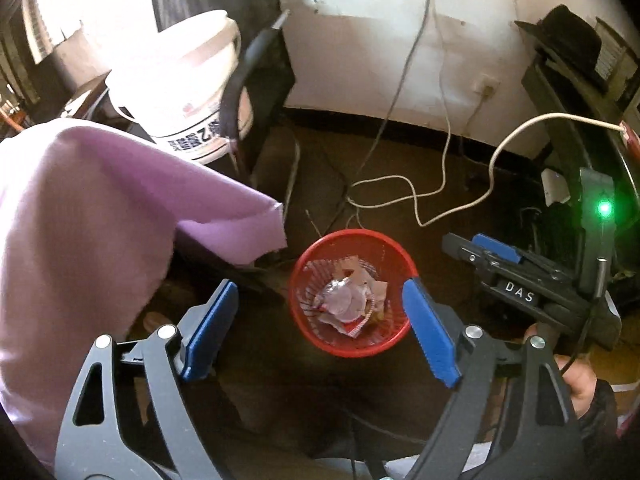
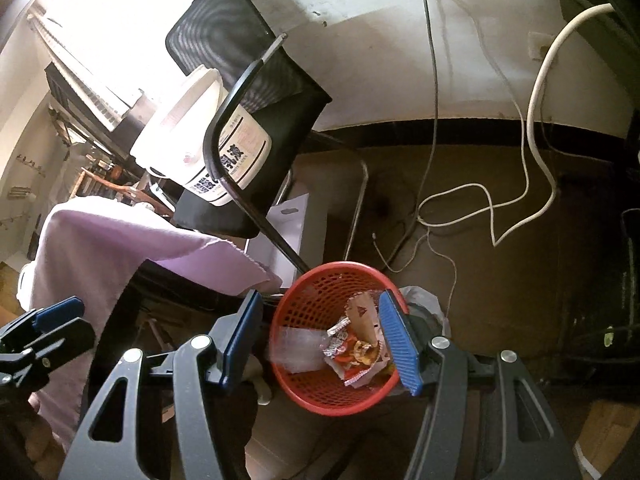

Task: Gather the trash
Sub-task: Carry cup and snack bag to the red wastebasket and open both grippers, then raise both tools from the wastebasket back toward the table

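A red mesh wastebasket (image 1: 316,344) stands on the dark floor and holds wrappers and clear plastic trash (image 1: 347,298). It also shows in the right wrist view (image 2: 316,292) with a red and orange snack wrapper (image 2: 352,350) inside. My left gripper (image 1: 320,328) is open and empty above the basket. My right gripper (image 2: 320,340) is open and empty, also above the basket; it shows at the right of the left wrist view (image 1: 484,250). The left gripper shows at the left edge of the right wrist view (image 2: 48,320).
A table with a purple cloth (image 1: 100,208) is at the left. A black mesh chair (image 2: 256,88) carries a white bucket (image 1: 188,84). White cables (image 1: 416,200) lie on the floor by the wall. A black hat (image 1: 568,36) sits on dark furniture at the right.
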`<state>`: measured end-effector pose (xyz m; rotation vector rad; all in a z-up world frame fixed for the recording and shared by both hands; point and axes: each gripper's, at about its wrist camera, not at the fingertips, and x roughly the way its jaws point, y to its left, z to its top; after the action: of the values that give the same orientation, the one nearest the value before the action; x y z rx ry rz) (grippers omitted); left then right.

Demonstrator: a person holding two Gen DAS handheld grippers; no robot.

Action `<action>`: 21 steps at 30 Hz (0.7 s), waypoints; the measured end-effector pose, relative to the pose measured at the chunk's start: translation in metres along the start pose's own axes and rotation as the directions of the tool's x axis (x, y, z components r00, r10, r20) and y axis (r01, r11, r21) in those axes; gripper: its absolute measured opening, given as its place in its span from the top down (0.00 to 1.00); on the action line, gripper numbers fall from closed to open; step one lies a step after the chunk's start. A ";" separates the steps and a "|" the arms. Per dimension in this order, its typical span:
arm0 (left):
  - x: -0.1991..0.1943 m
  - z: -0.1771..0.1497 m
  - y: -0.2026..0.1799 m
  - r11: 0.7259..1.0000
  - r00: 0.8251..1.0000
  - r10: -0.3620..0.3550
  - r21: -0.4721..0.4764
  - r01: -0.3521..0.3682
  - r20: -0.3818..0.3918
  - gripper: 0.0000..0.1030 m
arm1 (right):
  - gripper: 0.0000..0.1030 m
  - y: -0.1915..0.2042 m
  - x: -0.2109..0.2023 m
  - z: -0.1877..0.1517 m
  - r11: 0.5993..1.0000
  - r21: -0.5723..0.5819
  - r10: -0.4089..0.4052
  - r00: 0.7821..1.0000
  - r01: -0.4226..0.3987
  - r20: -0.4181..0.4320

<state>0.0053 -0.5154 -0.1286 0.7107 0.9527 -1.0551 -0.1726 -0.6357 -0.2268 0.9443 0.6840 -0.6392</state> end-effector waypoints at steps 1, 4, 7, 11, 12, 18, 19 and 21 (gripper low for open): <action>0.000 -0.001 0.002 1.000 1.000 -0.001 -0.005 0.001 0.001 0.20 | 0.42 0.002 0.001 -0.001 1.000 -0.002 0.006 1.000 -0.006 -0.002; -0.005 -0.005 0.011 0.999 1.000 0.020 -0.028 -0.020 0.003 0.20 | 0.41 0.008 -0.001 -0.001 1.000 -0.015 0.013 1.000 -0.013 -0.002; -0.010 -0.009 0.021 0.998 1.000 0.024 -0.055 -0.024 0.002 0.20 | 0.41 0.018 -0.003 -0.001 0.999 -0.029 0.024 1.000 -0.024 -0.004; -0.021 -0.015 0.030 0.997 0.999 0.032 -0.076 -0.031 0.017 0.20 | 0.41 0.031 -0.006 -0.003 0.998 -0.061 0.028 1.000 -0.029 -0.010; -0.023 -0.017 0.032 0.996 0.999 0.036 -0.081 -0.034 0.021 0.20 | 0.41 0.033 -0.007 -0.003 0.997 -0.068 0.029 1.000 -0.029 -0.011; -0.038 -0.026 0.042 0.993 0.998 0.048 -0.112 -0.043 0.042 0.19 | 0.38 0.052 -0.014 -0.006 0.994 -0.107 0.023 0.999 -0.025 -0.022; -0.040 -0.028 0.044 0.992 0.998 0.049 -0.116 -0.044 0.045 0.19 | 0.35 0.054 -0.015 -0.006 0.993 -0.113 0.020 1.000 -0.023 -0.023; -0.046 -0.031 0.048 0.991 0.997 0.055 -0.126 -0.048 0.053 0.19 | 0.31 0.061 -0.018 -0.007 0.991 -0.130 0.007 1.000 -0.010 -0.025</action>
<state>0.0328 -0.4548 -0.0987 0.5966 0.9381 -0.9570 -0.1399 -0.5988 -0.1852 0.8345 0.7341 -0.5693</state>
